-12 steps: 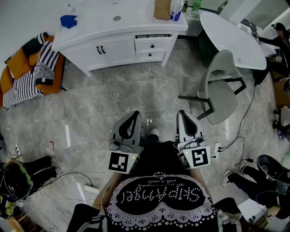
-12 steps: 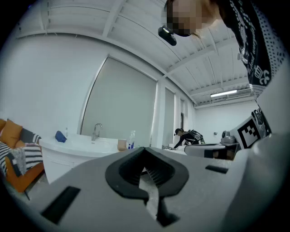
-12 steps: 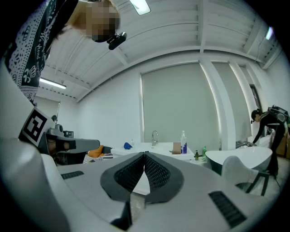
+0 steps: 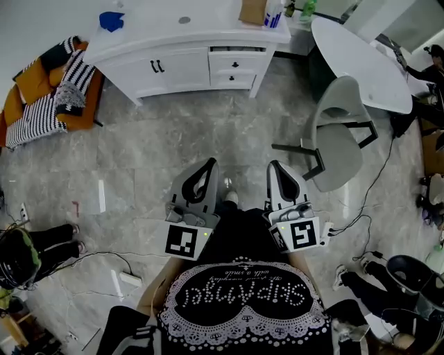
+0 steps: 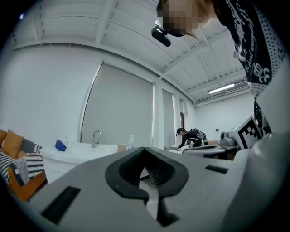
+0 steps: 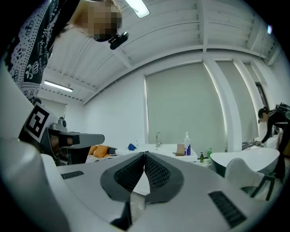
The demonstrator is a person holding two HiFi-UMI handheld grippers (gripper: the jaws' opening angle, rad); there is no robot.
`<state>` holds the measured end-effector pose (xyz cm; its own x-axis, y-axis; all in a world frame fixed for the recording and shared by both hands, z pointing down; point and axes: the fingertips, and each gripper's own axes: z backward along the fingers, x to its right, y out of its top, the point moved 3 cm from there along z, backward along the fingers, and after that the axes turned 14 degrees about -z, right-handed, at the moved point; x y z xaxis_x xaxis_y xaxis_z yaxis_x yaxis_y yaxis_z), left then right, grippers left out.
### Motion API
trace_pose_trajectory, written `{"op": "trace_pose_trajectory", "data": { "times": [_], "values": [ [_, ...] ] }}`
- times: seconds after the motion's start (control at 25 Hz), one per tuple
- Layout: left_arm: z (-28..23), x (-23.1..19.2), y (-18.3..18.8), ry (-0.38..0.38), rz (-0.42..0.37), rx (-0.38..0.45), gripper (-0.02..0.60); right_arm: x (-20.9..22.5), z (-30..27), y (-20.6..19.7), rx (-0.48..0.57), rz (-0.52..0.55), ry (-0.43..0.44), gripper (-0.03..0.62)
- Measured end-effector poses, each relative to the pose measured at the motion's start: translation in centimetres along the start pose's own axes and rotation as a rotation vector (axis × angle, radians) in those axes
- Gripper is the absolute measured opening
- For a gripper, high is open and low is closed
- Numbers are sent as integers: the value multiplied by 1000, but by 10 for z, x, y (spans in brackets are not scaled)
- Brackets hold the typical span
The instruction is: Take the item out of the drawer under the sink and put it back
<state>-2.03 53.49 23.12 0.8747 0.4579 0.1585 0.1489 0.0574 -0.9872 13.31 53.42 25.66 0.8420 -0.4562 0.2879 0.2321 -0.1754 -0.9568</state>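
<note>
Well, in the head view not much has shifted in the last half second. The white vanity (image 4: 173, 66) and the striped cushions (image 4: 38, 121) have slid a touch further toward 12 o'clock of the frame. My left gripper (image 4: 207, 166) and right gripper (image 4: 273, 166) hang where they were at 6 o'clock, side by side before my body, pointing level at the cabinet. The sink (image 4: 184, 20) sits in the countertop at 11 o'clock. The drawers (image 4: 236, 66) stack under the counter on its 3 o'clock side. The top one shows a dark slit along its upper edge and may be slightly ajar, though I cannot be sure. A wide stretch of marble floor (image 4: 208, 139) lies between me and them. The item is nowhere to be seen; I judge it is inside a drawer.

In the left gripper view my jaws are brought together at the tips with nothing between them. The faucet (image 5: 96, 138) stands small at 9 o'clock, well apart from me.

In the right gripper view that pair is likewise closed and empty, and the same faucet sits at 12 o'clock just above the tips.

So I read this as the approach, with no step of the task begun. I must get much nearer and part one pair of jaws before any drawer handle can be taken
</note>
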Motion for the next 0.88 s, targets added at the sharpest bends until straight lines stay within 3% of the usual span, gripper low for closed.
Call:
{"op": "trace_pose_trajectory", "data": {
  "times": [0.32, 0.6, 0.76, 0.88],
  "values": [
    [-5, 2, -5, 12, -12, -31, 5, 14, 2, -1, -14, -46, -3, 20],
    [-16, 12, 1, -149, 0, -11, 5, 21, -1, -4, -22, -94, 33, 21],
    [-19, 5, 10, -215, 17, 7, 5, 11, -12, -9, -84, 8, 80, 21],
    [-23, -6, 14, -254, 14, 50, 5, 1, -24, -9, -100, -6, 103, 21]
  ]
}}
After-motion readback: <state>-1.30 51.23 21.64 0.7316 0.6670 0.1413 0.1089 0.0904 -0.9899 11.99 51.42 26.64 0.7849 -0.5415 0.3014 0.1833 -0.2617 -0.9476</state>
